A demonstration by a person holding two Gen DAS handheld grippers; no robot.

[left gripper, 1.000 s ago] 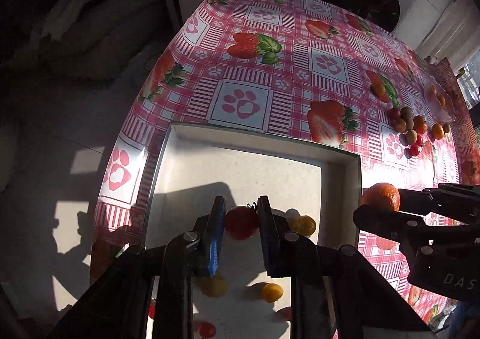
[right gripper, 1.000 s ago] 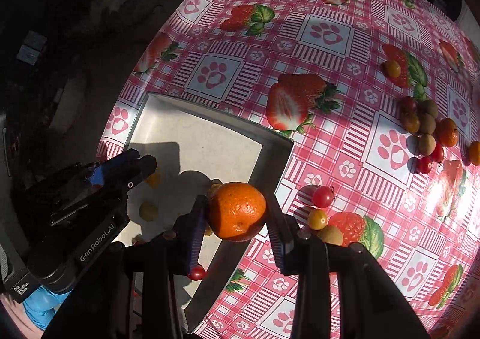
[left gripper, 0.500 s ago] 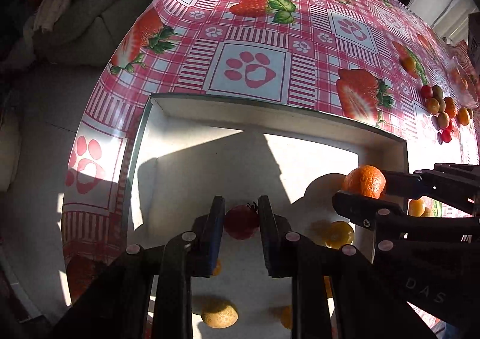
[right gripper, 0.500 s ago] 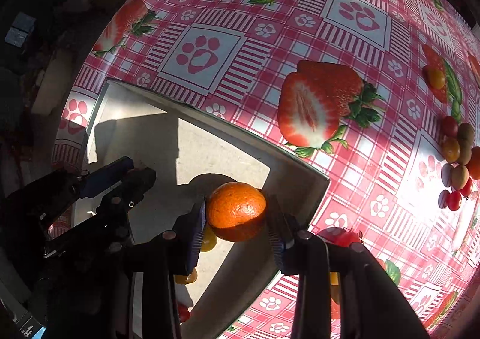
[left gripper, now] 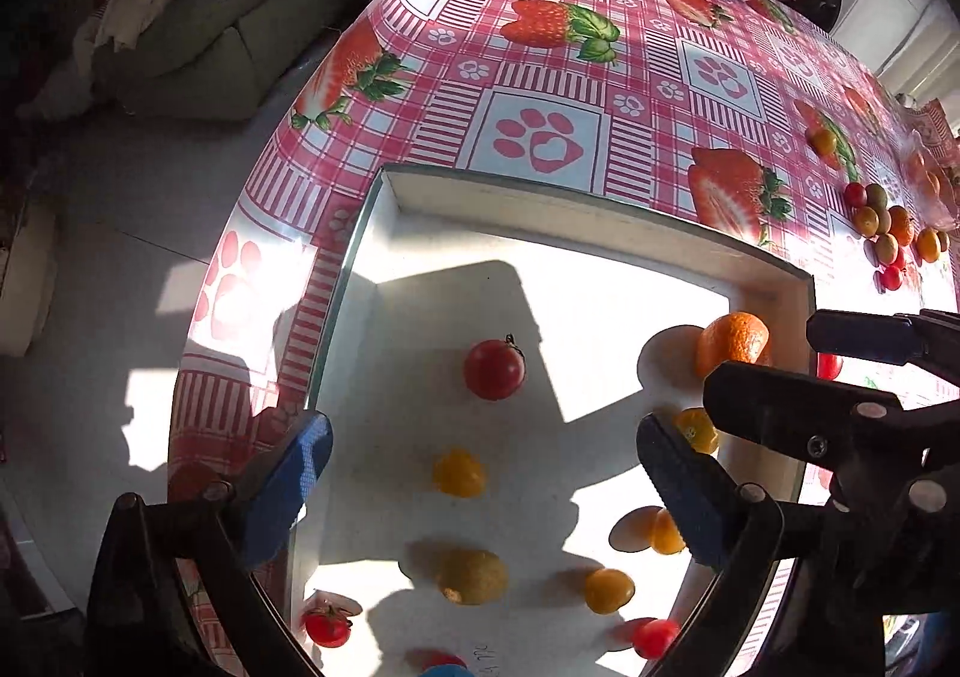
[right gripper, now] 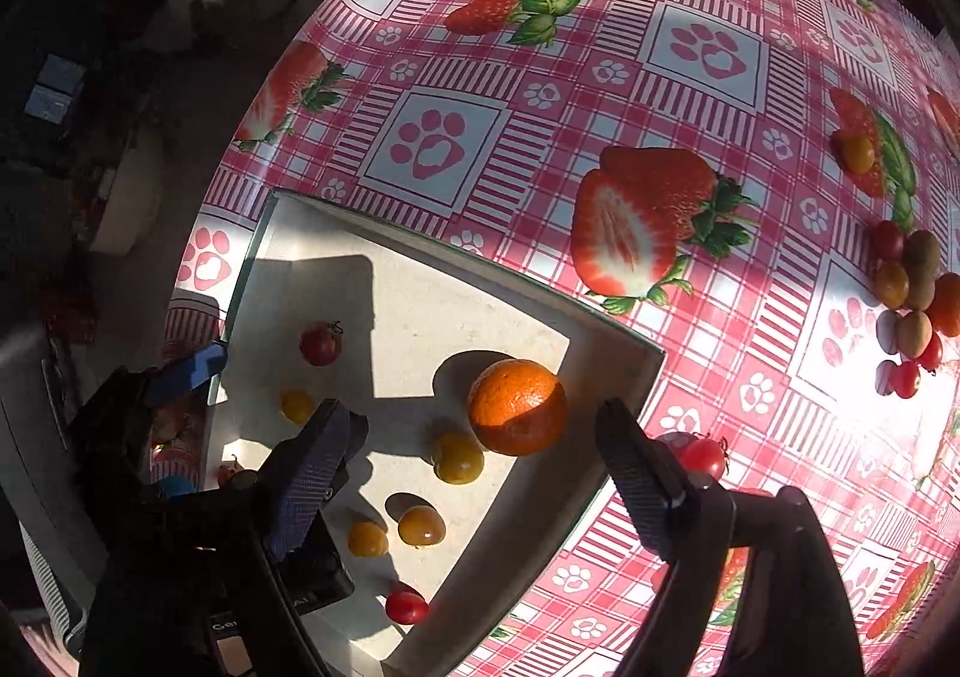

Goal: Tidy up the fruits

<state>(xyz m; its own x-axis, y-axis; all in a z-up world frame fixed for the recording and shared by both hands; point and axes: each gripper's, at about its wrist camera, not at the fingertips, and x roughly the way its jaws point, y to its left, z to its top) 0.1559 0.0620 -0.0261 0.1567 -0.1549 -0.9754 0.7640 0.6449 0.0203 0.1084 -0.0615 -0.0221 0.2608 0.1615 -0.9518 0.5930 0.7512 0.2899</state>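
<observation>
A white square tray (left gripper: 576, 215) (right gripper: 624, 365) lies on the strawberry tablecloth. My left gripper (left gripper: 480, 473) is open above it; a red tomato (left gripper: 494, 369) (right gripper: 320, 344) lies free on the tray floor ahead of the fingers. My right gripper (right gripper: 474, 467) is open; an orange (right gripper: 517, 407) (left gripper: 731, 342) rests in the tray near its right wall, between and ahead of the fingers. Several yellow and red cherry tomatoes, such as one yellow (left gripper: 459, 473), lie in the tray.
A cluster of small fruits (right gripper: 909, 305) (left gripper: 888, 233) lies on the cloth at the right. One yellow fruit (right gripper: 858, 154) sits alone farther back. A red tomato (right gripper: 702, 455) lies just outside the tray's right wall. The table edge drops off at the left.
Both grippers have opened. The left let go of the red tomato and the right let go of the orange; both fruits now lie in the tray.
</observation>
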